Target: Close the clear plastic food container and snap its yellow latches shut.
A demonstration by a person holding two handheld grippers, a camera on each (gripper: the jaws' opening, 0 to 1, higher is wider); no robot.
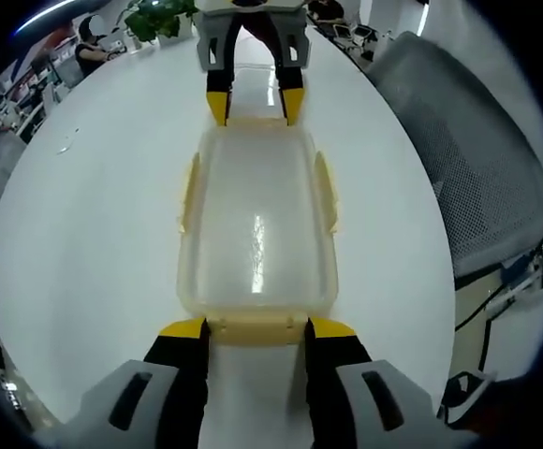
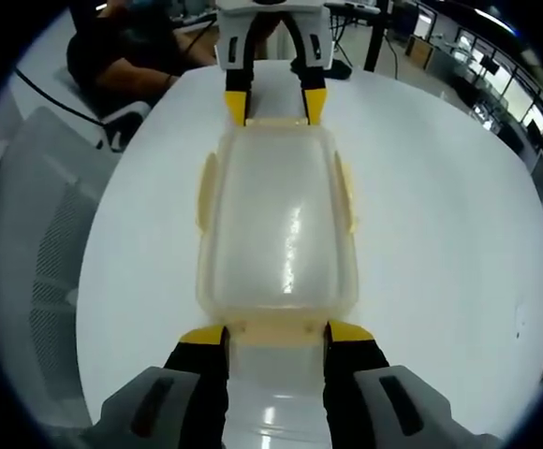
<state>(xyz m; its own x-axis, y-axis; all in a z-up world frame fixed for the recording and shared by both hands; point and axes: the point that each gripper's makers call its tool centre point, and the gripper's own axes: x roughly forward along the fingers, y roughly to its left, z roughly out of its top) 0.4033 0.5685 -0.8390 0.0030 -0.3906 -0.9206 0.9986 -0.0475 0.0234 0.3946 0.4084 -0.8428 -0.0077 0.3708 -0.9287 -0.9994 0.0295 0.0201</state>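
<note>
In the left gripper view, the left hand-held gripper [image 1: 256, 329] rises from 6 o'clock, its yellow-tipped jaws parted to the width of the near end latch [image 1: 256, 328], one tip at each end of it. Whether they press on it I cannot tell. Beyond lies the clear plastic food container [image 1: 256, 229], lid on, flat on the white surface [image 1: 94, 215], with yellow side latches [image 1: 326, 190] at its 3 and 9 o'clock edges. At 12 o'clock the right hand-held gripper [image 1: 254, 101] meets the far end the same way — jaws apart, tips at the far latch.

The right gripper view mirrors this: own jaws [image 2: 276, 337] spread around the near latch [image 2: 276, 329], container [image 2: 278, 220] ahead, left gripper [image 2: 275, 105] opposite.

A grey mesh chair [image 1: 477, 168] stands at 3 o'clock, and a plant [image 1: 159, 19] at 11 — past the surface.
</note>
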